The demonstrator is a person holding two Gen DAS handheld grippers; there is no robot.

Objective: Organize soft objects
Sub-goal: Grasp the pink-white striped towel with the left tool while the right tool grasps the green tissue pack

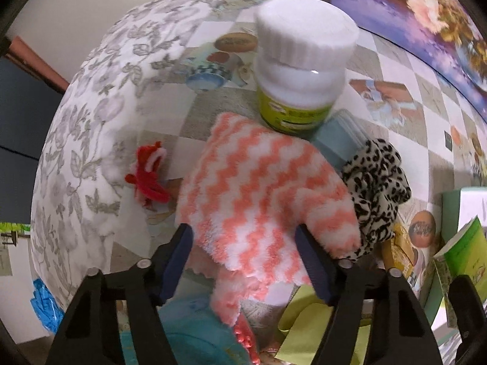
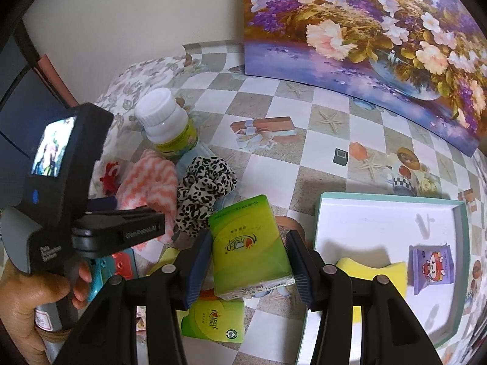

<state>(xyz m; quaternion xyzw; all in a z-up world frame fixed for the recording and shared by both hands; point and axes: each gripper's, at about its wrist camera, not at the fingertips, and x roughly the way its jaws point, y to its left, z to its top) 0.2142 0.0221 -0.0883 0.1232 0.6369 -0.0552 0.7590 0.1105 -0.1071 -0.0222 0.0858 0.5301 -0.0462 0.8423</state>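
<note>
My left gripper (image 1: 243, 240) is open around the near edge of a fluffy pink-and-white zigzag cloth (image 1: 264, 188), which lies on the table between the fingers; the cloth also shows in the right wrist view (image 2: 149, 182). A leopard-print scrunchie (image 1: 377, 188) lies just right of it, also in the right wrist view (image 2: 207, 191). My right gripper (image 2: 249, 249) is open with a green tissue pack (image 2: 249, 243) between its fingers. A second green tissue pack (image 2: 213, 322) lies below it. A white box lid tray (image 2: 380, 213) holds a yellow sponge (image 2: 380, 273) and a purple snack packet (image 2: 432, 267).
A white-capped bottle with a green label (image 1: 301, 70) stands behind the cloth. A small red fuzzy toy (image 1: 149, 170) lies to the left. A floral painting (image 2: 380, 30) leans at the back. A teal and red object (image 2: 121, 264) lies near my left hand.
</note>
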